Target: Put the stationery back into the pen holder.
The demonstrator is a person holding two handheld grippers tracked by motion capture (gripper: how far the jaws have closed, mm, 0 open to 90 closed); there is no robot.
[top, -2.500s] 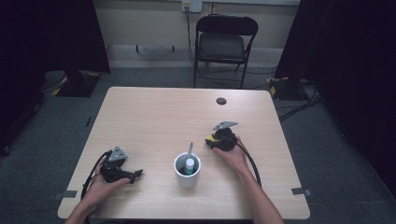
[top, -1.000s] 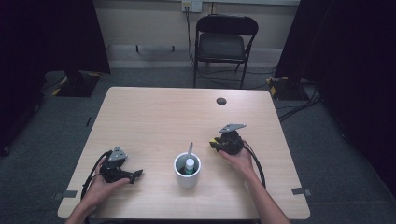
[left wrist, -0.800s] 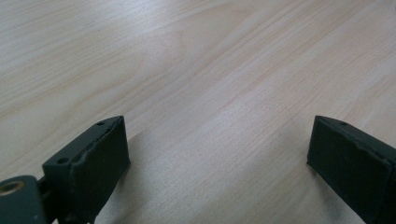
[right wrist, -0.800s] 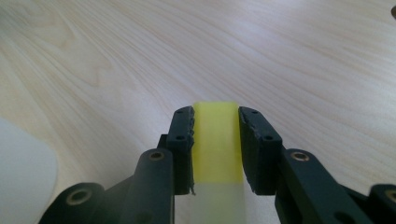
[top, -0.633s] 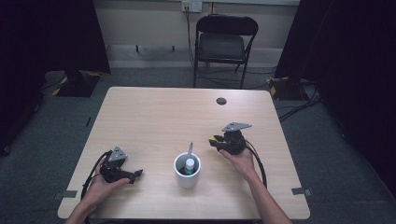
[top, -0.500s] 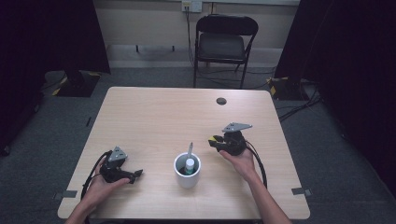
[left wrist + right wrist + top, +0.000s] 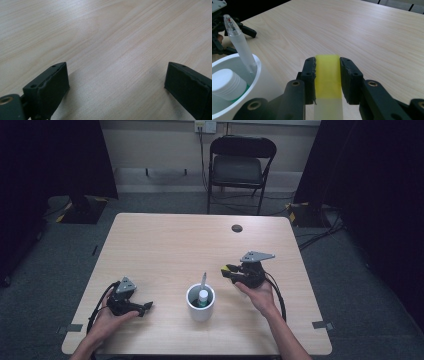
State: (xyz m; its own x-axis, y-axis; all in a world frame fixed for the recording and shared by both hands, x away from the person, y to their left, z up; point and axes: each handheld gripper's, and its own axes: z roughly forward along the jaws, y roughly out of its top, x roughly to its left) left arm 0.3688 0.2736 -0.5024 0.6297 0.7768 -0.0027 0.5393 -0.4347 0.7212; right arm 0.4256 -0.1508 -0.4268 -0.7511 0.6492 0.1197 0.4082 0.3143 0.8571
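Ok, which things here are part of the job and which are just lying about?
In the job:
- yellow highlighter, clamped in the right gripper
- white cup holding a pen and a white-capped bottle
- left gripper, jaws open, resting on the table

Lying about:
- black disc on the table's far side
- folding chair

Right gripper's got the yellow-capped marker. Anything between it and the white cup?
Nothing visible. The right gripper is shut on the yellow-capped marker, beside the white cup, bare table between. The cup already holds a frosted pen and a white-capped bottle.
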